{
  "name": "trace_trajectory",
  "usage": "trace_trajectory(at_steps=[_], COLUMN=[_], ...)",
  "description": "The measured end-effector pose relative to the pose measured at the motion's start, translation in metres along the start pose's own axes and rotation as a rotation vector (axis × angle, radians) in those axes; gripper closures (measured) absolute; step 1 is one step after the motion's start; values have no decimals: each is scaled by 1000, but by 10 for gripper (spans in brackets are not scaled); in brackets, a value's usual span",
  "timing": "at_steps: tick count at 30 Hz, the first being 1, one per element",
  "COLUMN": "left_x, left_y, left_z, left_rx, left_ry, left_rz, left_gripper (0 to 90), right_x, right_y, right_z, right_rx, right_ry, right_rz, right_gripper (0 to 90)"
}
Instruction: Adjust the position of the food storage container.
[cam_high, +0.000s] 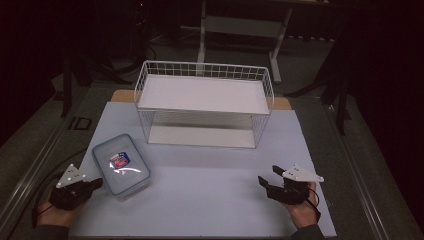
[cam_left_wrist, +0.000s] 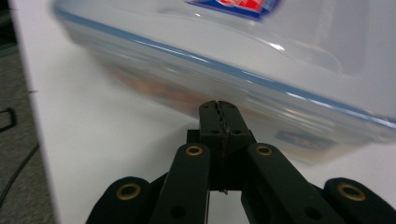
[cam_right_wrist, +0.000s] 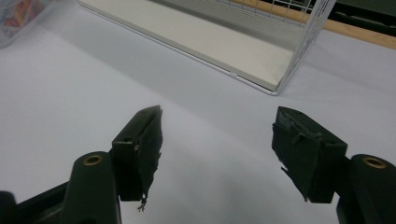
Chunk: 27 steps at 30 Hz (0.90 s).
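Pressing Shut Beside the Lidded Box

Resting near the left front corner of the white table (cam_high: 210, 185), the clear plastic food container (cam_high: 121, 164) has a blue-rimmed lid and a red-and-blue label. The left gripper (cam_high: 95, 184) sits just beside its near edge, fingers (cam_left_wrist: 211, 122) pressed together with nothing between them. The right gripper (cam_high: 267, 181) rests well apart, on the right side of the table, fingers (cam_right_wrist: 142, 144) spread wide and empty. Behind stands a white wire shelf rack (cam_high: 204, 102).

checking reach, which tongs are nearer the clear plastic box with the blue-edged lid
Left. The left tongs sit right at the clear plastic box with the blue-edged lid, jaws shut; the right tongs rest open, far across the table.
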<state>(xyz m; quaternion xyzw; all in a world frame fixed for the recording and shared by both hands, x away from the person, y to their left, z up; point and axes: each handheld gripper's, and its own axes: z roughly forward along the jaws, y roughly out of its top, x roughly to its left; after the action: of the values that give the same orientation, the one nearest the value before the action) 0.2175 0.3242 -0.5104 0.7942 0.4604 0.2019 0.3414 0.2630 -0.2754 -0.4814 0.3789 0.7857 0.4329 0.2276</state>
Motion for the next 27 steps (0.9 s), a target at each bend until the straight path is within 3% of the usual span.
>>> trace_trajectory(at_steps=[1,3,5,6,9,14,17,22,23,24,25,26,27], left_x=[-4,-8,-17,-17,-32,-46,-61,-63,-57,-57,-45,-45,-32], left_y=[1,4,12,12,27,43,55,58,59,59,62,62,67], left_z=[2,3,9,9,21,36,48,42,34,34,25,25,18], left_rx=[-2,-5,6,6,20,41,48,25,-10,-10,-51,-51,-84], left_ry=[-41,-60,-83,-83,-116,-132,-169,-198,-186,-186,-168,-168,-124], left_rz=[17,31,74,74,128,166,201,199,168,168,131,131,104], left_gripper=[900,900,900,900,900,900,898,897,897,897,897,897,897], right_x=[-1,-1,-1,-1,0,1,0,-2,-3,-3,-4,-4,-4], right_y=[0,0,0,0,0,0,0,-1,-1,-1,-2,-2,-1], right_z=[0,0,0,0,0,1,-1,-3,-4,-4,-3,-3,-3], right_rx=[-1,-1,-2,-2,0,2,-2,-12,-12,-12,-11,-11,-12], right_ry=[-3,-3,-5,-5,-3,-2,-6,-10,-12,-12,-11,-11,-10], right_rz=[0,1,5,5,1,-4,-1,6,12,12,18,18,21], right_gripper=[327,327,327,327,327,327,327,327,327,327,327,327,327])
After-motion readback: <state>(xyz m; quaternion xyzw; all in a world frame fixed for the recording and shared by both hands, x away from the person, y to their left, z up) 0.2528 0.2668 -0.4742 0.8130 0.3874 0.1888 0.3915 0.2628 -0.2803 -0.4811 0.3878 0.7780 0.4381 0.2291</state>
